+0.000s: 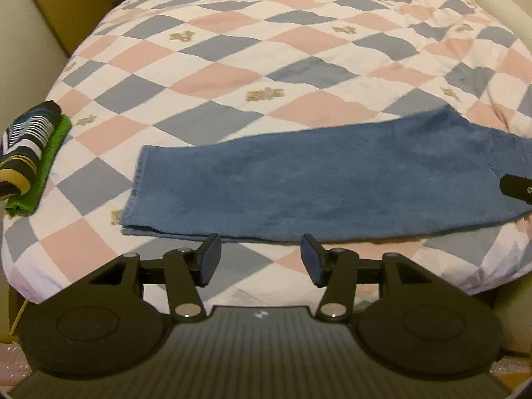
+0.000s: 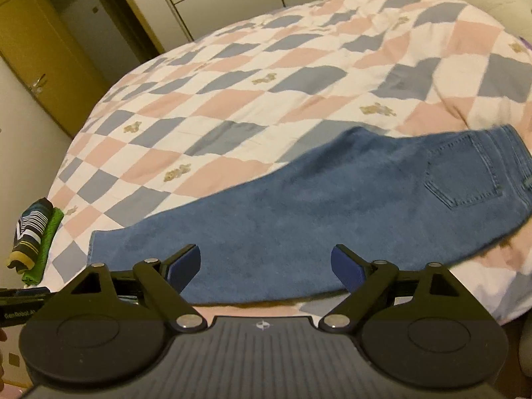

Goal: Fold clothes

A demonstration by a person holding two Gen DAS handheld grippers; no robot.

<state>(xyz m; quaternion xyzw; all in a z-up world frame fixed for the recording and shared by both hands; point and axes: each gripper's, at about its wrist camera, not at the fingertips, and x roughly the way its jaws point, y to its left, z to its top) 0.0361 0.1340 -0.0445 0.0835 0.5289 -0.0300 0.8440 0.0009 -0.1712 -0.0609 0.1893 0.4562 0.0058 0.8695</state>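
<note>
Checked bed (image 1: pixel 232 33), jeans (image 1: pixel 316 183) laid flat, legs stacked. Heavy, limp denim: pinch hem, waistband. Left gripper (image 1: pixel 261 259), right gripper (image 2: pixel 266 269) agape, empty.

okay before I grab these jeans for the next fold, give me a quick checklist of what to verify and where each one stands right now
1. Left gripper open and empty: ok.
2. Right gripper open and empty: ok.
3. Jeans folded lengthwise, lying flat on the quilt: ok.
4. Leg hems stacked evenly: ok, near corner slightly offset.
5. Folded clothes pile clear of the jeans: ok.
6. Waistband end flat: cannot tell, it runs toward the frame edge.
</note>
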